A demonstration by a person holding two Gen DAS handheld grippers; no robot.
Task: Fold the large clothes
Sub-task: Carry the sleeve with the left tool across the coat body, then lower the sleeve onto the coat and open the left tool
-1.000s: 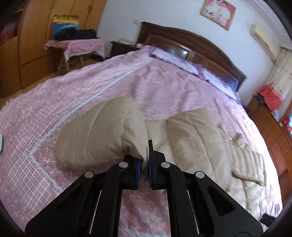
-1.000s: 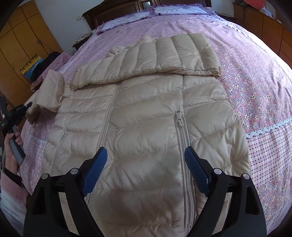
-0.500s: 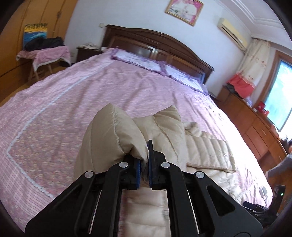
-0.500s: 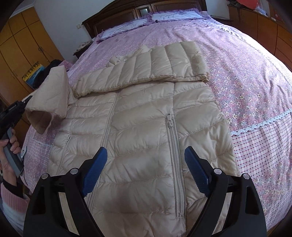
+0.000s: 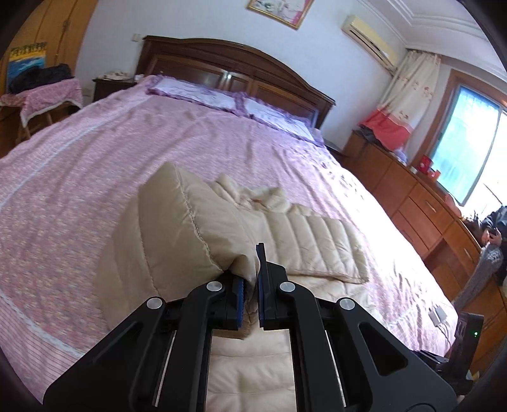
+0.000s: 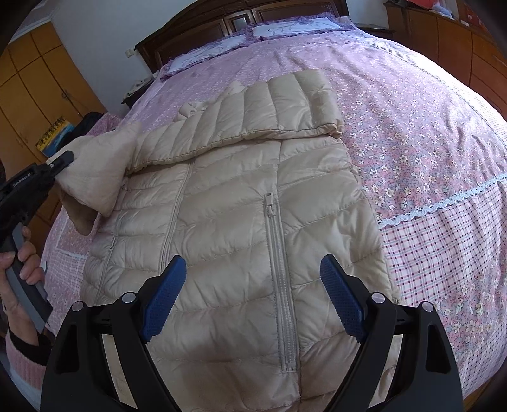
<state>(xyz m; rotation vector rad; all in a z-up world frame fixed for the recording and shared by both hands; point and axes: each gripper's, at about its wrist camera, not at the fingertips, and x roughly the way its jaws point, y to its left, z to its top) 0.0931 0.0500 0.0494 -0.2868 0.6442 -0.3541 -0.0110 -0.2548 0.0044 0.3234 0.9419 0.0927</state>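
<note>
A beige puffer jacket [image 6: 240, 222] is lying on a pink bed [image 6: 427, 152]; left gripper [image 5: 250, 285] is clamping its sleeve [image 5: 177, 241], right gripper [image 6: 250, 304] is gaping wide.

A pink floral bed [image 6: 427, 133] bears a beige puffer jacket [image 6: 237, 206] and two pillows [image 6: 285, 30].
</note>
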